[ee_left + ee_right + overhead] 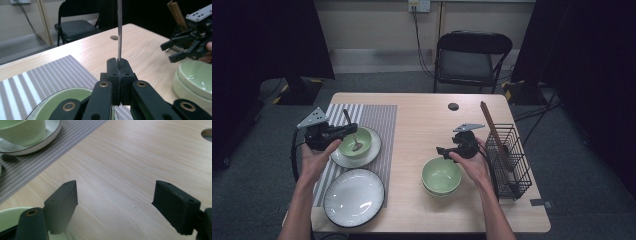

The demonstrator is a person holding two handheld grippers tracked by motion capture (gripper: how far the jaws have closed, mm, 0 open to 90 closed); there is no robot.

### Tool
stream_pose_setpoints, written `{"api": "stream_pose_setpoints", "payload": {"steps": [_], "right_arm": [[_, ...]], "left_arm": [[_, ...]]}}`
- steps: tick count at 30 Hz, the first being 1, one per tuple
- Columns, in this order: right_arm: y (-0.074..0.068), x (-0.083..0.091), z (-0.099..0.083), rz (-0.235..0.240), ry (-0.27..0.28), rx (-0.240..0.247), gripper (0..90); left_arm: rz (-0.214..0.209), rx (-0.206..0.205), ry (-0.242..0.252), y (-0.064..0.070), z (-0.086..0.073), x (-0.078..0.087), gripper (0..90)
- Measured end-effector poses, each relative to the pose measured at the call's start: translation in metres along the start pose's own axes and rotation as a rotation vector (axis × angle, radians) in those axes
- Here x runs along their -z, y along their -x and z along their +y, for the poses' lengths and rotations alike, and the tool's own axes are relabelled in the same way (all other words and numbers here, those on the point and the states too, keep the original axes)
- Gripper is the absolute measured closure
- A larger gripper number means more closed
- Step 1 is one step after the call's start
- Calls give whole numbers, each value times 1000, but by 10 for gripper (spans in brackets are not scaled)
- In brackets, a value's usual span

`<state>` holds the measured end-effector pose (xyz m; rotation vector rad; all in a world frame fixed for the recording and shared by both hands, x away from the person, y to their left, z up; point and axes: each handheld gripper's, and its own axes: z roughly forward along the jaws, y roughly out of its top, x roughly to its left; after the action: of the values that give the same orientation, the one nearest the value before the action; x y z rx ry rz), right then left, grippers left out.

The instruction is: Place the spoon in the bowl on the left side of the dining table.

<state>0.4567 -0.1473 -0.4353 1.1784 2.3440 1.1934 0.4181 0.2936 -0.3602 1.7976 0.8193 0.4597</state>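
Your left gripper (343,131), frame left, clamps a spoon (350,131) handle above the green bowl (354,142). Thin, stiff, slick metal, likely to pivot; grip mid-handle. Your right gripper (113,195) gapes empty above the stacked bowls (441,176).

**Count of items on and around the table**

Three pale green ceramic bowls: one (355,143) on a plate, two stacked (441,176). Two white plates with dark rims (354,197) (373,150). One metal spoon (351,132). One grey striped placemat (377,118). One black wire basket (515,160). Two black handheld grippers (344,131) (444,152). One black folding chair (472,56).
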Motion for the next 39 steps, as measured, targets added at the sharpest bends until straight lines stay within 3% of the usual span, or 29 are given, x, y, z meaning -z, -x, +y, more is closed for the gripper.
{"api": "stream_pose_setpoints", "payload": {"steps": [4, 8, 9, 14, 17, 21, 23, 29, 34, 36, 39], "right_arm": [[8, -4, -4, -21, -25, -17, 172], [12, -3, -5, -40, -16, -36, 174], [13, -4, -5, -52, -19, -33, 175], [19, -8, -9, -93, -40, -29, 177], [18, -11, -11, -130, -63, -10, 179], [18, -15, -15, -126, -62, -14, 169], [20, -16, -17, -108, -57, -41, 160], [26, -15, -20, -132, -47, -65, 161], [29, -21, -26, -152, -79, -46, 166], [29, -24, -30, -162, -91, -47, 166], [30, -27, -33, -152, -87, -53, 167]], "left_arm": [[9, 8, 6, -7, -2, 0, 896], [25, 13, -3, -13, -5, -1, 896], [43, 8, -16, -17, -6, -2, 896], [50, 18, -9, -26, -12, -7, 896], [38, 21, -24, -26, -16, -11, 896], [38, 24, -46, -25, -22, -14, 896], [27, 29, -53, -23, -26, -16, 896], [7, 5, -78, -14, -26, -22, 895], [1, -10, -89, -10, -26, -24, 895], [17, -24, -110, -10, -27, -24, 895], [4, -19, -121, -11, -28, -26, 894]]}}
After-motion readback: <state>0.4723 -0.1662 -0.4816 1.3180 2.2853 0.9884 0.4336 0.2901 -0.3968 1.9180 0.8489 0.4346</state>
